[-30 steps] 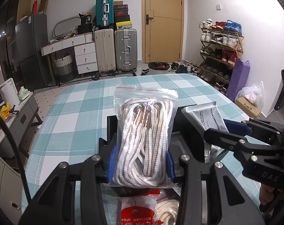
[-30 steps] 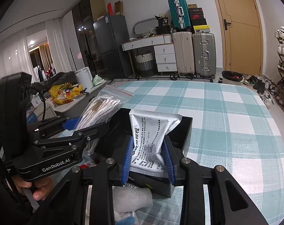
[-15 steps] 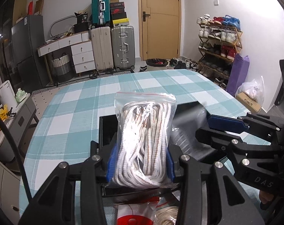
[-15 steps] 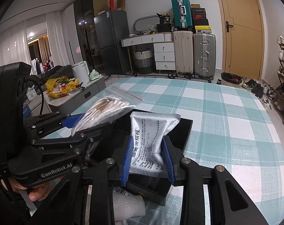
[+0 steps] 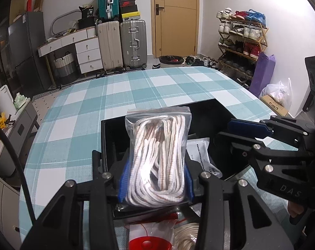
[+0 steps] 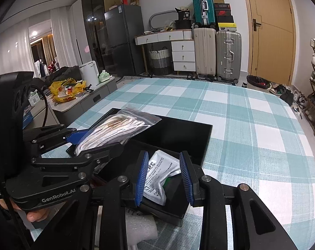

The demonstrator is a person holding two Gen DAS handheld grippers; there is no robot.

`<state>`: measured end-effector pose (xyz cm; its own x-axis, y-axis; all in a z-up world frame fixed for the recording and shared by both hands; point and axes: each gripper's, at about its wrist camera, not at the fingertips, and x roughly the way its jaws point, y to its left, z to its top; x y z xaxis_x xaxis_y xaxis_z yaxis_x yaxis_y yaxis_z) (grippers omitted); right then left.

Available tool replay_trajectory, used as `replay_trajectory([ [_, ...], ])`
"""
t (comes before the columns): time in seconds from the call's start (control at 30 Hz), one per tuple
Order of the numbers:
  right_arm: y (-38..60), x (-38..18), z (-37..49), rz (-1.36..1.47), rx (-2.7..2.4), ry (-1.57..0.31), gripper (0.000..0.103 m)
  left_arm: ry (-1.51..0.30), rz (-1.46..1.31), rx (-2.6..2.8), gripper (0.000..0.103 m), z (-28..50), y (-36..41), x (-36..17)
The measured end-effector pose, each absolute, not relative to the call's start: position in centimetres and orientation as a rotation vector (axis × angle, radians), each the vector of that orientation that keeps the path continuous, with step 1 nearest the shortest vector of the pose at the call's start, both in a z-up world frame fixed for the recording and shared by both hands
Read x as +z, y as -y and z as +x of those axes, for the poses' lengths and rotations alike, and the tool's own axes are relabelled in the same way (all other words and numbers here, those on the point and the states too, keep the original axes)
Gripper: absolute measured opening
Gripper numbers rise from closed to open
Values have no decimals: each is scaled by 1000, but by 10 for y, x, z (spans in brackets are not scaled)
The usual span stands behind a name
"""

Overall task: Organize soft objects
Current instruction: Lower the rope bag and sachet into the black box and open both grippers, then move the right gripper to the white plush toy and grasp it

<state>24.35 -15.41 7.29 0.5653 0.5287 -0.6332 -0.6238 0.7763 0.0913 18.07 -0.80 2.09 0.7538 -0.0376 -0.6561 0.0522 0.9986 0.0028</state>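
Observation:
My left gripper (image 5: 156, 173) is shut on a clear zip bag of white cord (image 5: 157, 156). It holds the bag upright over the left part of the black box (image 5: 209, 102). From the right wrist view that bag (image 6: 115, 127) sticks out of the left gripper (image 6: 99, 139) above the box's near left corner. My right gripper (image 6: 163, 177) is shut on a crumpled white printed packet (image 6: 159, 177), low inside the black box (image 6: 188, 121). The left wrist view shows the packet (image 5: 199, 152) in the box, under the right gripper (image 5: 225, 130).
The box sits on a teal-and-white checked tablecloth (image 5: 115, 95). In front of the box lie a red-labelled bag (image 5: 149, 239), a coil of pale rope (image 5: 186, 235) and a piece of bubble wrap (image 6: 140, 227). A hand (image 6: 35, 215) holds the left gripper.
Both grippers have tipped down toward the box. The packet has sunk from above the rim into the box, and the bag of cord hangs lower over it.

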Motion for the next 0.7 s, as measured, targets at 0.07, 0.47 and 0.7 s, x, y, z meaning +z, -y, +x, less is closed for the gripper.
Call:
replay_trajectory([
  [0.07, 155, 73, 243, -151, 678, -692, 32, -720, 19, -49, 42, 181, 8, 21],
  [0.47, 177, 102, 213, -141, 668, -646, 78, -686, -33, -62, 94, 152, -5, 40],
  [0.7, 187, 109, 183, -114, 654, -612, 102, -636, -34, -30, 103, 118, -15, 53],
])
